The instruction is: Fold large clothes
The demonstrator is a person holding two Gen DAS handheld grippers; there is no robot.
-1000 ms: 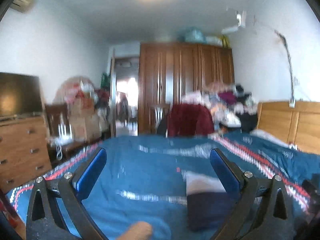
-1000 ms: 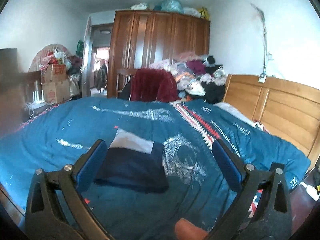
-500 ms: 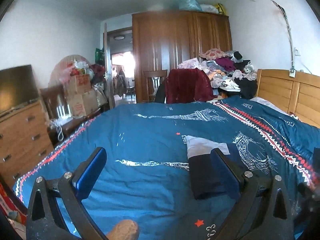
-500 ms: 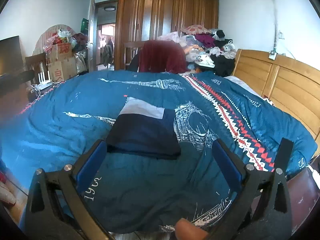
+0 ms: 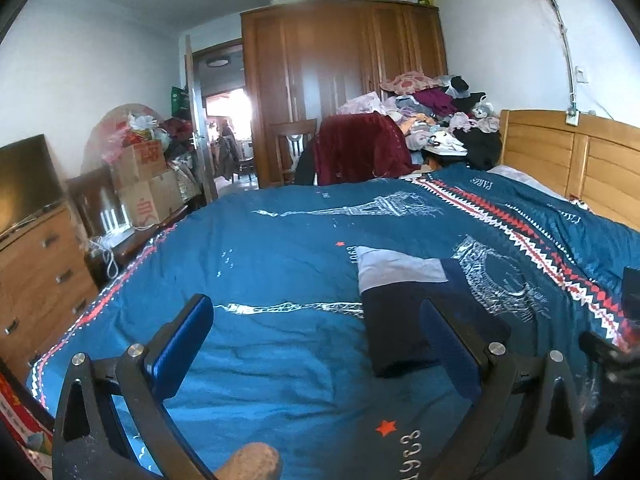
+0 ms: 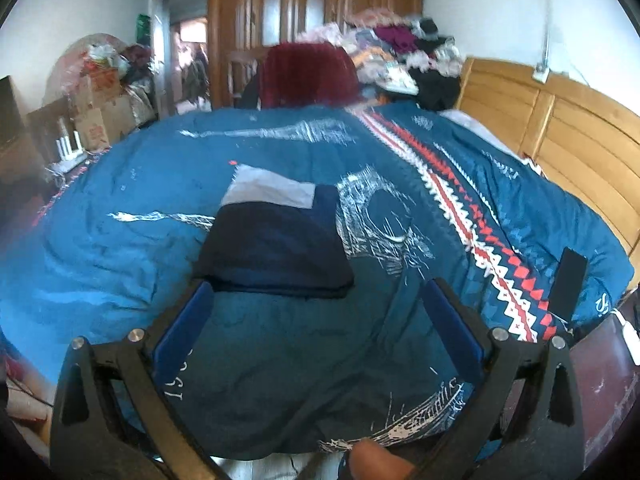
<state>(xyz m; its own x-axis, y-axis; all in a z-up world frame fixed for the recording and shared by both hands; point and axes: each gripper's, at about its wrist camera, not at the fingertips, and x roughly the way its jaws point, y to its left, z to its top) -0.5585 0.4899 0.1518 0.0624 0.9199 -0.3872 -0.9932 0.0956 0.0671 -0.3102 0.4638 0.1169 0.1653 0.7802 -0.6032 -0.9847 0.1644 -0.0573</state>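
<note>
We look across the bed (image 5: 280, 248), its blue Eiffel Tower duvet (image 6: 120, 184) filling more of both views than a second ago, when the ceiling took up more. On it lies the folded navy garment (image 6: 276, 248) with a pale grey panel, now larger and nearer. Our left gripper (image 5: 316, 332) holds its blue fingers (image 5: 184, 344) wide apart over the duvet, the garment behind its right finger. Our right gripper (image 6: 316, 320) is likewise spread and empty, just short of the garment's near edge.
</note>
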